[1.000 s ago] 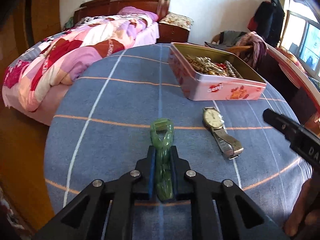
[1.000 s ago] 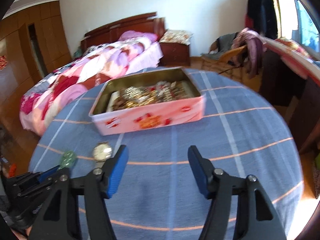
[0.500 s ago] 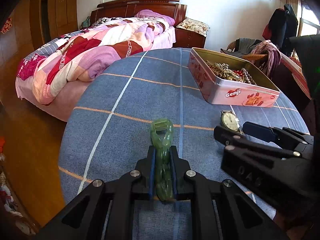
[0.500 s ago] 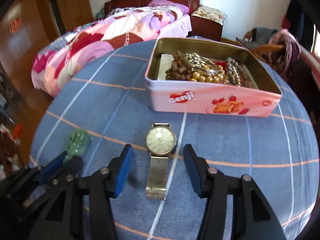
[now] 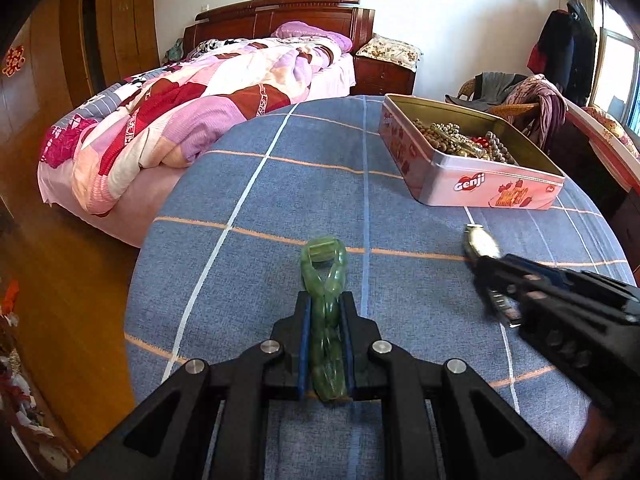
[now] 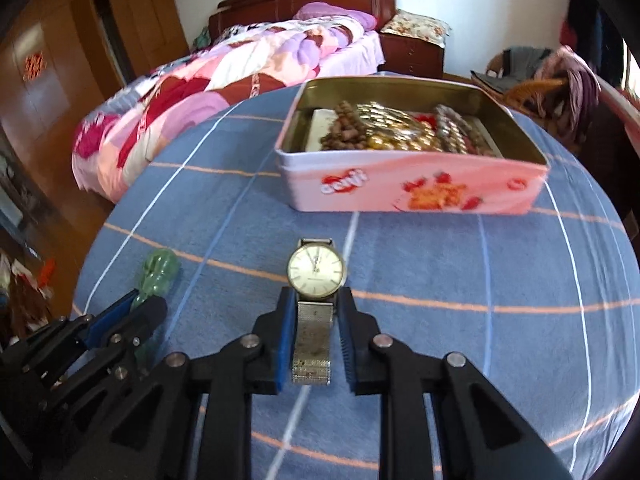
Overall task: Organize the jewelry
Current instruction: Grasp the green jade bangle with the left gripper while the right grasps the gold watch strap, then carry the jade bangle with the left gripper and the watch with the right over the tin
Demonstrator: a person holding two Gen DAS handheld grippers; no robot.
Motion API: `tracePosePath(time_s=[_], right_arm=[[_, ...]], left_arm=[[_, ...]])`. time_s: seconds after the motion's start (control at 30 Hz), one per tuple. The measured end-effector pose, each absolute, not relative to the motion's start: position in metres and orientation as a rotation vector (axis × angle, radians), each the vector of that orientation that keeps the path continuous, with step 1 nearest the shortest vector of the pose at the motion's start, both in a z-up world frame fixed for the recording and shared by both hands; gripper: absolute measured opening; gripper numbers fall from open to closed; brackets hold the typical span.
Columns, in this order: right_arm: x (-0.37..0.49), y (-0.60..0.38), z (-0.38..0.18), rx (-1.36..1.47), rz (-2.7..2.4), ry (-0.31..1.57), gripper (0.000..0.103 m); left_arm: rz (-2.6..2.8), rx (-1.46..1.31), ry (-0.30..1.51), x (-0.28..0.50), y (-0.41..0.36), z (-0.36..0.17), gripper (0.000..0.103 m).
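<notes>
- Bedroom furniture is standing behind a round table under a blue checked cloth, with an open pink rectangular biscuit tin already holding beads and chains, probably the collecting place.
- Nearer than the tin, the left gripper is pinching a green jade-like bracelet flat between its pads, tilting downward.
- Beside it, below the tin, the right gripper is angling down and closing around the steel band of a gold-faced wristwatch lying on the cloth, pads not yet pressing.
</notes>
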State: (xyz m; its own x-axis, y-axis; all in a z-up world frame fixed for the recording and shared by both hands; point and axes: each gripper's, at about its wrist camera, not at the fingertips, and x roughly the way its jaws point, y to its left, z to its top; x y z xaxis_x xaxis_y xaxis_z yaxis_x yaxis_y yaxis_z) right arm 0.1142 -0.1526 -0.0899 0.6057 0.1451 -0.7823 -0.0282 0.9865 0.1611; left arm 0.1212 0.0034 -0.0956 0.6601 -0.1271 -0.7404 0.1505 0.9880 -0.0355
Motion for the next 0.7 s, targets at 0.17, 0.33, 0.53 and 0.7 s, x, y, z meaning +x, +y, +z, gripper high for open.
tracePosePath(time_s=[0.17, 0.33, 0.53, 0.7], right_arm=[[0.098, -0.158, -0.078, 0.136, 0.067, 0.843, 0.024], [0.092, -0.160, -0.073, 0.161, 0.057, 0.816, 0.024], [0.083, -0.169, -0.061, 0.174, 0.044, 0.763, 0.024], [0.077, -0.179, -0.054, 0.181, 0.027, 0.731, 0.024]], left_arm=[[-0.152, 0.044, 0.831, 0.120, 0.001, -0.095, 0.013], [-0.149, 0.052, 0.824, 0.118, -0.001, -0.094, 0.013], [-0.179, 0.037, 0.824, 0.115, -0.008, -0.091, 0.013], [-0.200, 0.052, 0.804, 0.111, -0.016, -0.084, 0.013]])
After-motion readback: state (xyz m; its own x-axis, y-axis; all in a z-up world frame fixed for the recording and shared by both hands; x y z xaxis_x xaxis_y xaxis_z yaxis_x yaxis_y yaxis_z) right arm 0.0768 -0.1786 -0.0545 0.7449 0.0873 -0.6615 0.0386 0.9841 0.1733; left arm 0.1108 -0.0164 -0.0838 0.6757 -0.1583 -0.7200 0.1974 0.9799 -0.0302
